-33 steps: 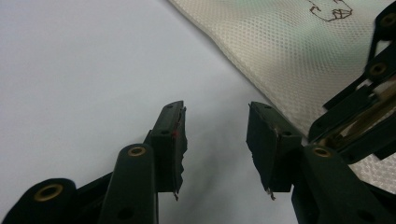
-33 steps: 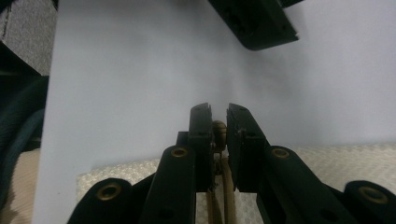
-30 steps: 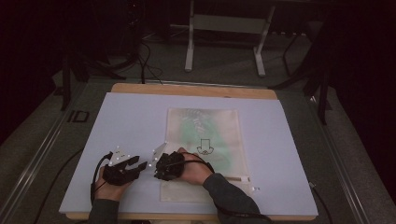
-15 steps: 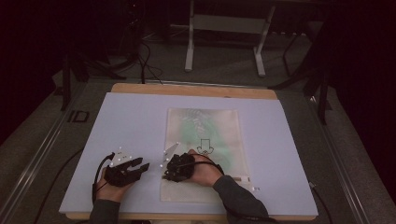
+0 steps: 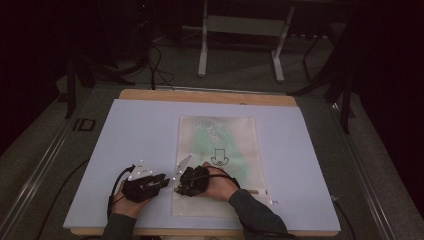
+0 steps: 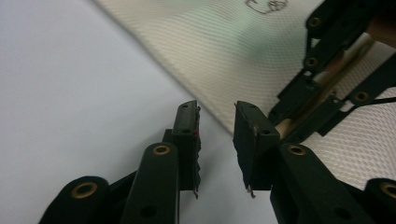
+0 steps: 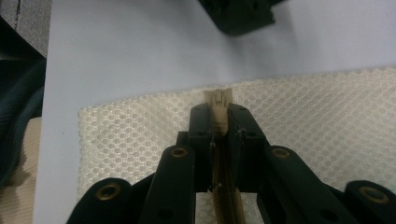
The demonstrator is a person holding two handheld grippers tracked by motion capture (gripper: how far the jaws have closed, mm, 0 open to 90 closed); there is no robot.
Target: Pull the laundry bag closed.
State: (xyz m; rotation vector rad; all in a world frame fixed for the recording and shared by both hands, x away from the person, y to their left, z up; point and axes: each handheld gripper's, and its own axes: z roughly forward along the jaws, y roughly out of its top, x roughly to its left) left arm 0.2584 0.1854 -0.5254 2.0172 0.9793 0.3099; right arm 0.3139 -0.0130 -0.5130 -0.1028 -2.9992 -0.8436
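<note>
From the high view, I am leaning both forearms over the near edge of the table (image 5: 150,125), and the mesh pouch (image 5: 220,145) is lying flat ahead of my right gripper (image 5: 181,187), running away from me toward the far side. My left gripper (image 5: 162,180) is sitting just to the left of the right one, tips nearly meeting it at the pouch's near left edge.

In the left gripper view, my jaws are standing partly spread, having just been closing, and nothing is lying between the left gripper (image 6: 215,126) pads yet; bare table is showing through the gap. The pouch's edge (image 6: 205,109) is passing just beyond my tips, and my right gripper (image 6: 327,74) is sitting on the mesh right past them, to my right.

In the right gripper view, my right gripper (image 7: 219,114) is pinching the beige zipper pull (image 7: 219,99) firmly, jaws pressed together on it, with the zipper tape running back under them. The pull is sitting at the pouch's edge, and the left gripper (image 7: 238,14) is waiting just beyond it.

I am judging the work as barely begun: the pull is secured, but the fabric beside it is not yet clamped, and whether the zipper is open or shut along its length I cannot tell. Anchoring the edge and drawing the slider are still ahead.
</note>
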